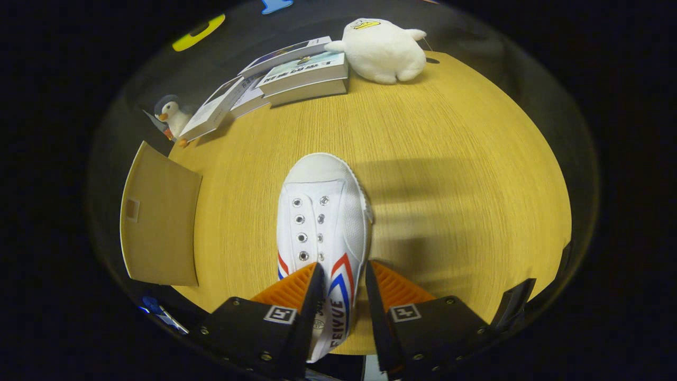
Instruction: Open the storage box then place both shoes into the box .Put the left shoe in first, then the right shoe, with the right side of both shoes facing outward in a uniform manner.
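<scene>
Wood-grain tabletop (449, 174) carries one white canvas shoe (322, 222), its side wall between the fingers (342, 286); whether they press is unclear. Boxing not yet done.

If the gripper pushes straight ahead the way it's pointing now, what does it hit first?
The gripper already has the white shoe between its jaws, so it would push that. Beyond its toe the wooden table looks bare up to the books, though depth is unclear.

You are working in a staged booth dressed as a home: a round light-wood table (449, 159) against black cloth, with stacked paperback books (296, 74), a white plush duck (383, 50) and a small grey-white plush penguin (172, 117).
</scene>
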`<state>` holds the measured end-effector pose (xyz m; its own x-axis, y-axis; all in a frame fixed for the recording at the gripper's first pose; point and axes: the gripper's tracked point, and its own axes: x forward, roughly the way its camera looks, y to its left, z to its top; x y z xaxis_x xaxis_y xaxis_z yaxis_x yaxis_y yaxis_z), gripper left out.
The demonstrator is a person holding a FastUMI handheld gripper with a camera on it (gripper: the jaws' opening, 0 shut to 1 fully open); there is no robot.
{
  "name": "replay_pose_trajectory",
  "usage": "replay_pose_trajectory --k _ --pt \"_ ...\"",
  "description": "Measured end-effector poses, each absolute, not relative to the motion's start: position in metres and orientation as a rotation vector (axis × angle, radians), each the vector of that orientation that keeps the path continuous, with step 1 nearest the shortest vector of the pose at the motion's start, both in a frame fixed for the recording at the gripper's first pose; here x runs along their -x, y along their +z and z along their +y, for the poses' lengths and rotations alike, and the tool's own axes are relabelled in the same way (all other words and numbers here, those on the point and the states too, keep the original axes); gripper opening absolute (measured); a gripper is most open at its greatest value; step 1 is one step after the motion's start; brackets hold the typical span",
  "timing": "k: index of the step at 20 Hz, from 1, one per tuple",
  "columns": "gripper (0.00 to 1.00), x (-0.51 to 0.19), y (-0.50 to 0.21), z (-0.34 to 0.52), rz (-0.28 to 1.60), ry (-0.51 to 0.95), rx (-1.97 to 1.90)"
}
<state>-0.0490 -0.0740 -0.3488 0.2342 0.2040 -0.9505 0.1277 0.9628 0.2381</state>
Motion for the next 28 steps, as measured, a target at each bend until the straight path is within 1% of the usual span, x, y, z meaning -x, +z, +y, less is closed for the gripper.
replay_pose_trajectory --k 1,2,4,5,6,7,13,18,28 --pt "0.44 0.049 -0.35 -0.074 1.344 0.054 -0.284" --pt "0.44 0.05 -0.35 -0.079 1.348 0.038 -0.265" --pt "0.27 0.048 -0.351 -0.077 1.343 0.024 -0.293" --pt "0.27 0.049 -0.348 -0.084 1.343 0.006 -0.267" --pt "0.14 0.039 -0.345 -0.086 1.298 -0.035 -0.305" --pt "0.01 0.043 -0.347 -0.081 1.306 -0.035 -0.309" --pt "0.01 0.041 -0.319 -0.061 1.271 -0.028 -0.396" --pt "0.01 0.027 -0.282 -0.035 1.227 -0.011 -0.454" --pt "0.01 0.005 -0.21 0.044 1.172 0.095 -0.501"
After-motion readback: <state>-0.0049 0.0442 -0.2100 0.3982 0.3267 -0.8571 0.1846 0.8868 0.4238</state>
